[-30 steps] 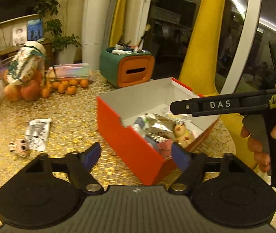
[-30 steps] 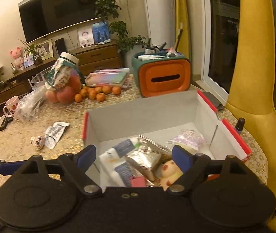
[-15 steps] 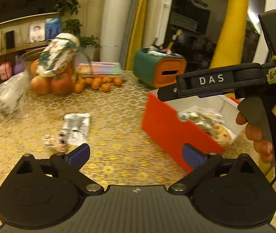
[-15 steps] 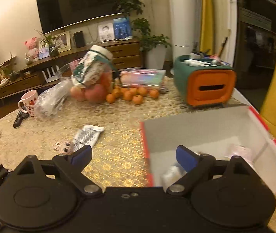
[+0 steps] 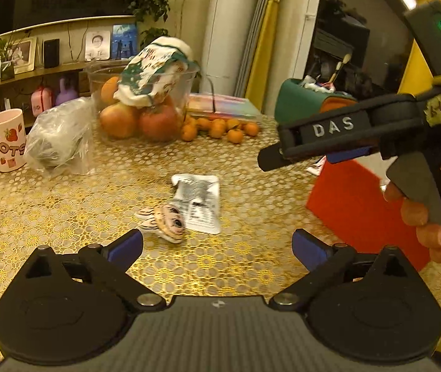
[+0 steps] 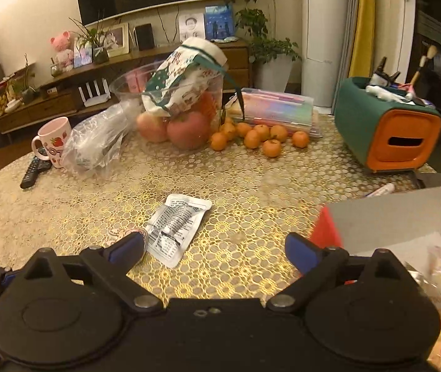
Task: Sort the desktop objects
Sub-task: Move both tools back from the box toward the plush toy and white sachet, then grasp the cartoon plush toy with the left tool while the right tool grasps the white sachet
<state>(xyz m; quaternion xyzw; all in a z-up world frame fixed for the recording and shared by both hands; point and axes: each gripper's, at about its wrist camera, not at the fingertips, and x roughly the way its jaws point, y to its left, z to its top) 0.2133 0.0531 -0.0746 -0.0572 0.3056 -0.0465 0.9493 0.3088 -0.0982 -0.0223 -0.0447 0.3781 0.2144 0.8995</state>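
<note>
A silver sachet point(image 5: 197, 203) and a small striped toy with big eyes point(image 5: 166, 221) lie side by side on the gold-patterned tablecloth. My left gripper point(image 5: 217, 246) hangs open just short of them, nothing between its fingers. The red box point(image 5: 353, 204) stands to the right. A hand holds my right gripper point(image 5: 279, 155) above the box's near corner. In the right wrist view that gripper point(image 6: 214, 248) has its jaws opening, empty, with the sachet point(image 6: 177, 226) just ahead. Its left finger half hides the toy point(image 6: 121, 234). The box point(image 6: 391, 214) holds several sorted items.
At the back stand a glass fruit bowl point(image 6: 177, 124), loose mandarins point(image 6: 260, 138), a plastic case point(image 6: 276, 110) and a green-and-orange organiser point(image 6: 388, 130). A crumpled plastic bag point(image 6: 96, 142), pink mug point(image 6: 52, 139) and remote point(image 6: 34, 172) lie left.
Both grippers have swung left, away from over the red box toward the sachet and toy. Both pairs of jaws have spread wider.
</note>
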